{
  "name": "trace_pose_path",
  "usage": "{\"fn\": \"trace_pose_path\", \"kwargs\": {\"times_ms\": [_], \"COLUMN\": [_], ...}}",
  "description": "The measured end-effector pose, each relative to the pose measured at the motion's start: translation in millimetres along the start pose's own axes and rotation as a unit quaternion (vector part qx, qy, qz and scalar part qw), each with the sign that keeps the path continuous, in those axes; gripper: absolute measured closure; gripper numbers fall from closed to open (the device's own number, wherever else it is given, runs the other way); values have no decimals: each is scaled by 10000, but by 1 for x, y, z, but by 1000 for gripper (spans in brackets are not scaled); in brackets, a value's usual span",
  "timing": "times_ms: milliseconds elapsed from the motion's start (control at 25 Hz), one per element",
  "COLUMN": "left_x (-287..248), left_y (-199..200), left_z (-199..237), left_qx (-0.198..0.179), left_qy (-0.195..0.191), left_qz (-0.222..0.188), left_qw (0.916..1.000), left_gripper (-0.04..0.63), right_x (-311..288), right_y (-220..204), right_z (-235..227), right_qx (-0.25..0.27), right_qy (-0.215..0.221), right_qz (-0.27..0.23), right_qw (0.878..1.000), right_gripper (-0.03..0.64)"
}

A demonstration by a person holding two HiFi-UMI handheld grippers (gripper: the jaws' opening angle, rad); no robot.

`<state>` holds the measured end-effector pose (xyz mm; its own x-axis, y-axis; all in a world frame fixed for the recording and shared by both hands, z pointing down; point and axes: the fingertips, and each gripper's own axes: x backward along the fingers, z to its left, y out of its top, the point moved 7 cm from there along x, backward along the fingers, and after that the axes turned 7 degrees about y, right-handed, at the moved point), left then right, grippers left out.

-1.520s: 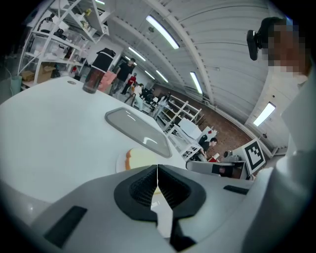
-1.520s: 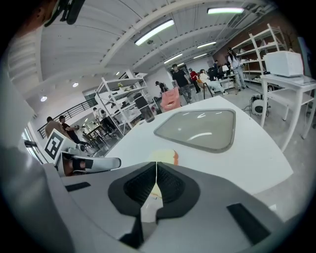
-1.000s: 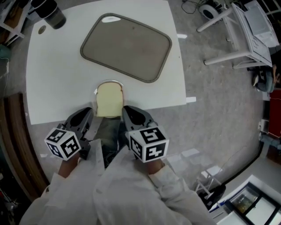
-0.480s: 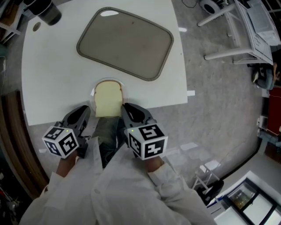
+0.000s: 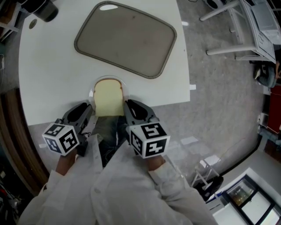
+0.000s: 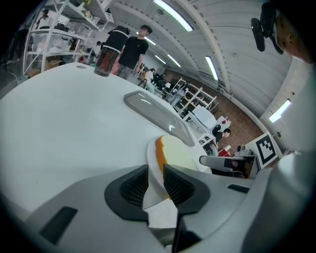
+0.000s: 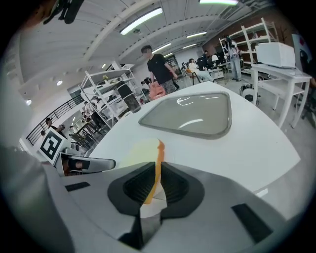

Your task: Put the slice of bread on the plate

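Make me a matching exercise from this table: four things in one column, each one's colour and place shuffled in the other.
Things:
1. slice of bread
2. tray
3. cup
4. plate

Descriptions:
A. grey, empty, lying mid-table
B. white, only its rim showing under the bread
C. pale yellow, at the table's near edge
D. dark, at the far-left corner

Pairs: 1-C, 2-A, 3-D, 4-B
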<state>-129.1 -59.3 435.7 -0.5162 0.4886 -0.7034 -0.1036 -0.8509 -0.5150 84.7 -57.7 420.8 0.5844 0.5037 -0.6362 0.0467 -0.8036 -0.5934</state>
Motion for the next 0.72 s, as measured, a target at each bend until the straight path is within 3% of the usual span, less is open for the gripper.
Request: {"fn": "trace_pose_path", "kwargs": {"times_ms": [720], "left_x": [-14], "left_y": [-4], "left_z": [4], "left_qx": [16], "left_qy": [-53], "left_qz": [338], "left_qw": [9994], "left_gripper": [499], "right_x": [-11], "right_y": [-5], "right_z": [-20], "right_qx": [-200], "right_qy": [-103], "right_qz": [224], "right_qw": [9995], "right_gripper": [531]}}
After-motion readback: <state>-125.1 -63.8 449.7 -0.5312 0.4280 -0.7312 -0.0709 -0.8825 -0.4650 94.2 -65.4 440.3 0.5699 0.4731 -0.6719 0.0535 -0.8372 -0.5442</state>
